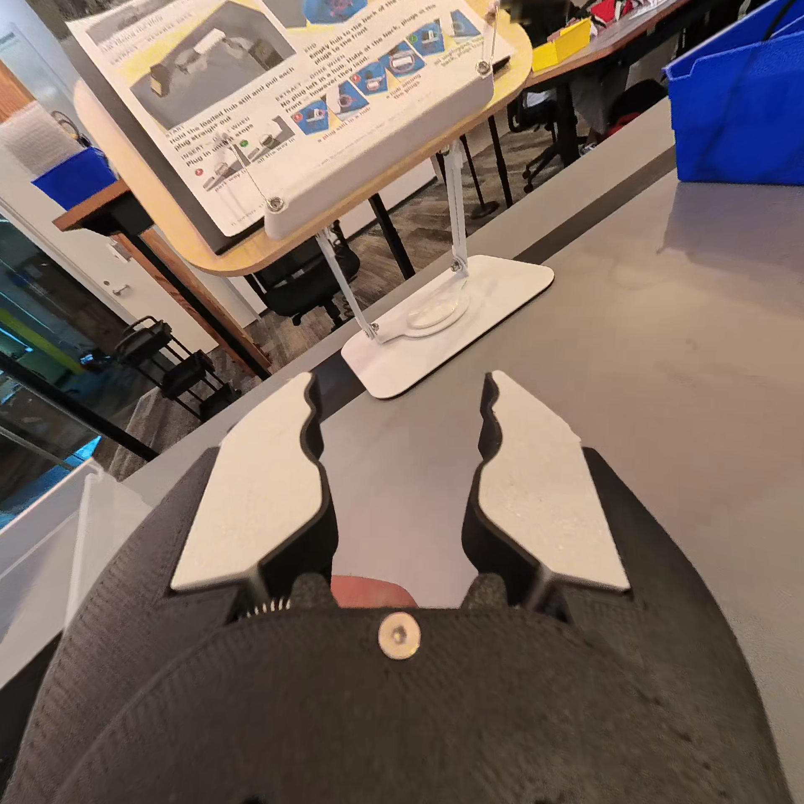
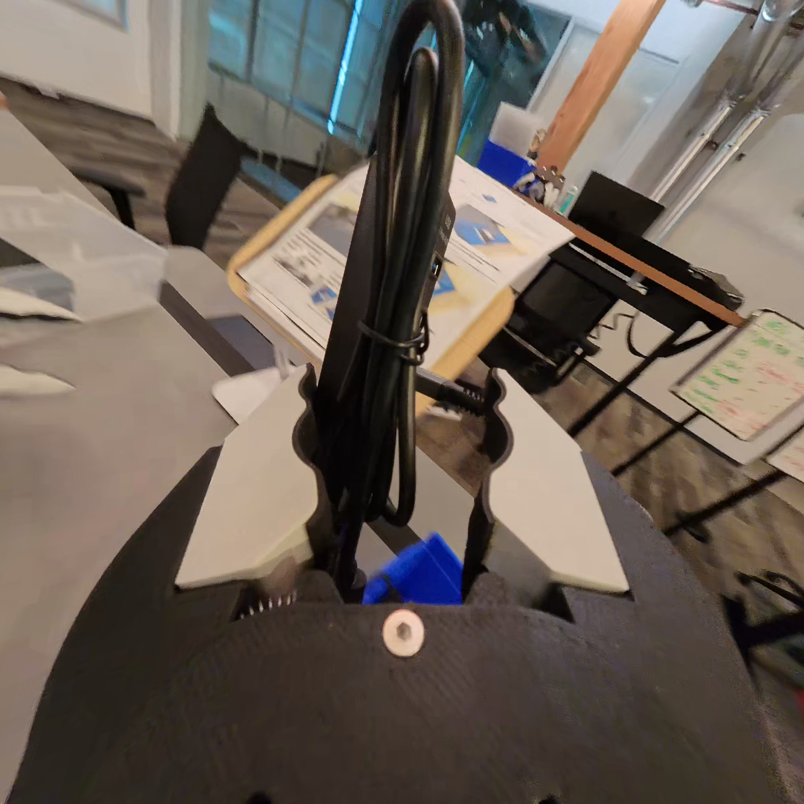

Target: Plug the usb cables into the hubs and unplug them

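Observation:
My right gripper (image 2: 400, 378) is closed around a black USB hub (image 2: 348, 283) that stands upright between its fingers, lifted above the table. The hub's black cable (image 2: 417, 174) is coiled in a long loop against it and bound with a thin tie (image 2: 391, 343). A black plug (image 2: 452, 391) sticks out sideways and touches the right finger. My left gripper (image 1: 400, 383) is open and empty, low over the grey table (image 1: 609, 391). No other hub or loose cable shows in either view.
A white document stand (image 1: 448, 322) holding an instruction sheet (image 1: 261, 108) stands just beyond my left gripper. Blue bins (image 1: 739, 108) sit at the table's far right. A clear container (image 1: 43, 544) is at the left edge. A blue bin (image 2: 413, 570) shows below my right gripper.

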Demonstrator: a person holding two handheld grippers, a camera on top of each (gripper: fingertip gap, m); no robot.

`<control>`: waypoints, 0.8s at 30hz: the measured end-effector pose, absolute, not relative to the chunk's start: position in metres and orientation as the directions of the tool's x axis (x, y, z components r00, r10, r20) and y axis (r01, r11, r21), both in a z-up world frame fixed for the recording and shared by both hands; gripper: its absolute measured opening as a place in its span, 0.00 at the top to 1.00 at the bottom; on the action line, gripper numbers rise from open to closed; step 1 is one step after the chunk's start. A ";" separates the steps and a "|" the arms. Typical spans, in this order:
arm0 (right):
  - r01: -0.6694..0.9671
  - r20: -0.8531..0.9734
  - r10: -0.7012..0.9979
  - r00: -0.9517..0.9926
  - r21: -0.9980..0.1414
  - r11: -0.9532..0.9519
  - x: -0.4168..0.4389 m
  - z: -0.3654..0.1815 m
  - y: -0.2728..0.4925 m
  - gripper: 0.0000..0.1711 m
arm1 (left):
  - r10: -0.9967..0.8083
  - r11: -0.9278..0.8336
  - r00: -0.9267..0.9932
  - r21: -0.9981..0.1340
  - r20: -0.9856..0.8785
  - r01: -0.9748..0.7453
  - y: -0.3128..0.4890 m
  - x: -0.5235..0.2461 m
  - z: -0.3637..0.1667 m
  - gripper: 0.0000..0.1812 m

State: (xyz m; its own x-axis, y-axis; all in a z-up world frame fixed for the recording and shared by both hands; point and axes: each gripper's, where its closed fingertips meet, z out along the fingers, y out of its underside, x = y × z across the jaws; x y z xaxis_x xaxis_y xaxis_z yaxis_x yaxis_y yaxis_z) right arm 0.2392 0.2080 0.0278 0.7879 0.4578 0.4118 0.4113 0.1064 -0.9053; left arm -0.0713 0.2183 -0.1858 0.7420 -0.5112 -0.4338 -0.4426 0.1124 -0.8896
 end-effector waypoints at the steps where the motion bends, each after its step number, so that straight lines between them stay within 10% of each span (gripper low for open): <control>1: 0.450 0.437 0.442 0.783 -0.889 0.082 0.259 0.023 0.210 0.56 | -0.517 0.110 0.738 -0.888 -0.434 -0.446 0.218 -0.070 -0.187 0.61; 16: 0.823 0.539 0.634 0.554 -0.468 -0.322 0.381 -0.173 0.246 0.56 | -0.530 0.118 0.693 -0.852 -0.488 -0.509 0.217 -0.059 -0.201 0.60; 24: 0.944 0.472 0.823 0.315 -0.063 -0.325 0.389 -0.252 0.242 0.55 | -0.551 0.109 0.670 -0.839 -0.498 -0.534 0.217 -0.054 -0.211 0.61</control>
State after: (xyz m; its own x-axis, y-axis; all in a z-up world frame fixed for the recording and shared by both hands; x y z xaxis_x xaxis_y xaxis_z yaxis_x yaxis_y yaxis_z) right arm 0.3886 0.2422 -0.2520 0.3153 0.8232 0.4721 0.9435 -0.3254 -0.0627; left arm -0.0542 0.2168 -0.2112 0.6699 -0.5508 -0.4979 -0.5338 0.1087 -0.8386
